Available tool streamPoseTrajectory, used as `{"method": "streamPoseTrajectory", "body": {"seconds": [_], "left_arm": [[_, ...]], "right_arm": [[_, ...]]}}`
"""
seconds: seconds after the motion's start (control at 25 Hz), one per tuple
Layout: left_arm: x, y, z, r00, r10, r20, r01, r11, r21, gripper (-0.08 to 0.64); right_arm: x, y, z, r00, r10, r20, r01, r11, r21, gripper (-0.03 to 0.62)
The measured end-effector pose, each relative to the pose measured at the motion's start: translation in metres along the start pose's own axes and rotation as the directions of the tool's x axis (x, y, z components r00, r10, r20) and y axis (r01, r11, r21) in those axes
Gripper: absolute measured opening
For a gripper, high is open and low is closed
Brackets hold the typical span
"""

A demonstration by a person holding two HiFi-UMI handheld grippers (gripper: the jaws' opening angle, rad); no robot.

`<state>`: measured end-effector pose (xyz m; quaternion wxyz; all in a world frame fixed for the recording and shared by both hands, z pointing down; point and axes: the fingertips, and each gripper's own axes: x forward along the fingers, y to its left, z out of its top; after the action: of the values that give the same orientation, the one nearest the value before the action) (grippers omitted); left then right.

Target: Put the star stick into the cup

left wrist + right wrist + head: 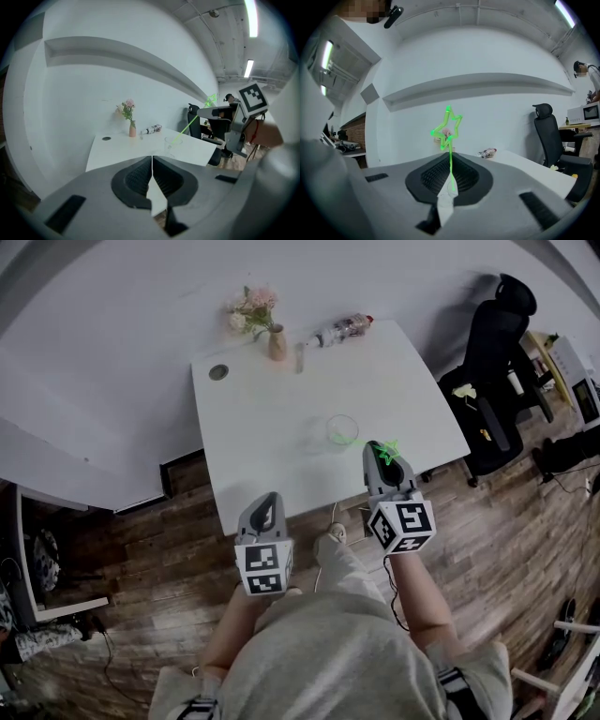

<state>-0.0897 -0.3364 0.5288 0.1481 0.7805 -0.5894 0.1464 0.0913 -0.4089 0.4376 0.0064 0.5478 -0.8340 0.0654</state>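
Note:
A clear cup (342, 430) stands on the white table (272, 427), near its front right. My right gripper (381, 452) hovers just right of the cup, shut on the green star stick (387, 451) a little below its star. The stick slants down to the left, and its lower end reaches the cup's mouth (171, 142). In the right gripper view the star (447, 124) stands above the closed jaws of the right gripper (450, 161). My left gripper (266, 510) hangs over the table's front edge, shut with nothing in it, as the left gripper (152, 158) in its own view.
At the table's back edge a small vase of pink flowers (275, 341) stands beside a plastic bottle (344, 330) lying on its side. A round cable hole (218, 372) is at the back left. A black office chair (497, 362) stands right of the table.

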Motion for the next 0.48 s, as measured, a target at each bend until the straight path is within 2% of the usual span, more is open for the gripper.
{"method": "streamPoseTrajectory", "body": {"seconds": [0.48], "left_arm": [[0.026, 0.002, -0.007, 0.999, 0.015, -0.030, -0.014, 1.000, 0.017, 0.009]], "right_arm": [[0.031, -0.016, -0.035, 0.997, 0.016, -0.070, -0.014, 1.000, 0.024, 0.012]]}}
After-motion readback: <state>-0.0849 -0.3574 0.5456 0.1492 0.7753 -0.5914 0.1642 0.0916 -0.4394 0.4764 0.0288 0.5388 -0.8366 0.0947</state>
